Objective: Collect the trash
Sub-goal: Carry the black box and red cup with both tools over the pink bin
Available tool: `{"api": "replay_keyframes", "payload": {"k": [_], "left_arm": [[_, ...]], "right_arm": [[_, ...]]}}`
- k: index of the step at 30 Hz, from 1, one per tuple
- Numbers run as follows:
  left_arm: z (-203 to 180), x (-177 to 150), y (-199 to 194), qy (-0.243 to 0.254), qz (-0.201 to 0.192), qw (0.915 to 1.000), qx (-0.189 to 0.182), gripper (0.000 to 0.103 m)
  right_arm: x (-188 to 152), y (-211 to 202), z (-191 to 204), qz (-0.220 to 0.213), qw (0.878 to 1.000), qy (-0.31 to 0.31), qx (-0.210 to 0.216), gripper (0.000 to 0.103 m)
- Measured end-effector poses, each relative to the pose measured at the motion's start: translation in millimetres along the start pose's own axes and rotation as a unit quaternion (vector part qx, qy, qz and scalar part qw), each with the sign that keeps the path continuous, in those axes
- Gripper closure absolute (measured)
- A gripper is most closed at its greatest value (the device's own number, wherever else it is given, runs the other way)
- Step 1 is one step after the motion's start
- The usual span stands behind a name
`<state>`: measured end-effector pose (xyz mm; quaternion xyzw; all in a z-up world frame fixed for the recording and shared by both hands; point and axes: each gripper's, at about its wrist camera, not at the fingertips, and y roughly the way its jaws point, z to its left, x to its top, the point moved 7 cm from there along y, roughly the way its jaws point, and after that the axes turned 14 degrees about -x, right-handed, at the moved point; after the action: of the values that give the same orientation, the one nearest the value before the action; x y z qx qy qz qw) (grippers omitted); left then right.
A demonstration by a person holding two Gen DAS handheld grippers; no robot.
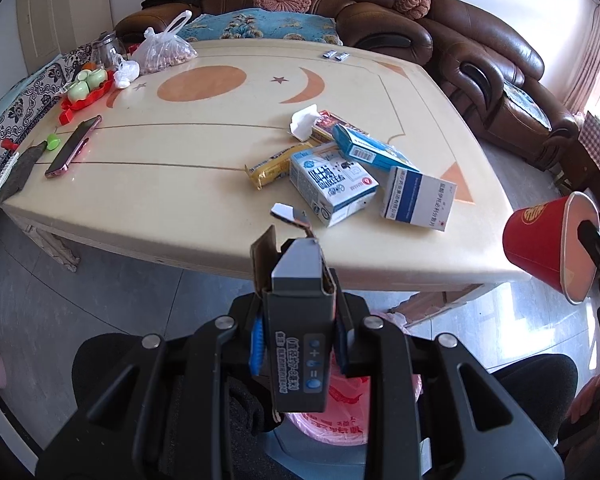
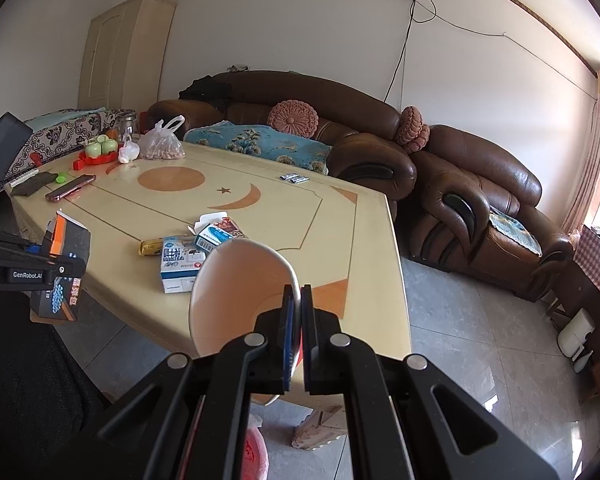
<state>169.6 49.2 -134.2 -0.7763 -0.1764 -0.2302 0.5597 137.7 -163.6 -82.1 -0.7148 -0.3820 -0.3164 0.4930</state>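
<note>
Dark box (image 1: 298,320) clamped in left gripper (image 1: 298,344), base hidden; paper cup (image 2: 236,292) rim pinched in right gripper (image 2: 297,320).

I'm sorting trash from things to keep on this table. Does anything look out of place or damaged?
A heap of cartons and wrappers lies askew mid-table; the white box is torn open. Two small packets lie apart near the far edge. The phone and tea set look orderly.

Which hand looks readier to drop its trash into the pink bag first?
Probably the left. The left gripper holds the dark box directly above the pink bag. The right gripper, pinching the red paper cup, is off to the side.
</note>
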Motion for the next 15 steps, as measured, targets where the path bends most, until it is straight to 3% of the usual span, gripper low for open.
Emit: {"api": "replay_keyframes", "payload": {"k": [15], "left_arm": [[-19.0,-49.9,15.9,0.017,0.036,0.9987,-0.03,0.077]], "right_arm": [[-32.9,-30.6,22.4,0.024,1.0,-0.008,0.012,0.099]]}}
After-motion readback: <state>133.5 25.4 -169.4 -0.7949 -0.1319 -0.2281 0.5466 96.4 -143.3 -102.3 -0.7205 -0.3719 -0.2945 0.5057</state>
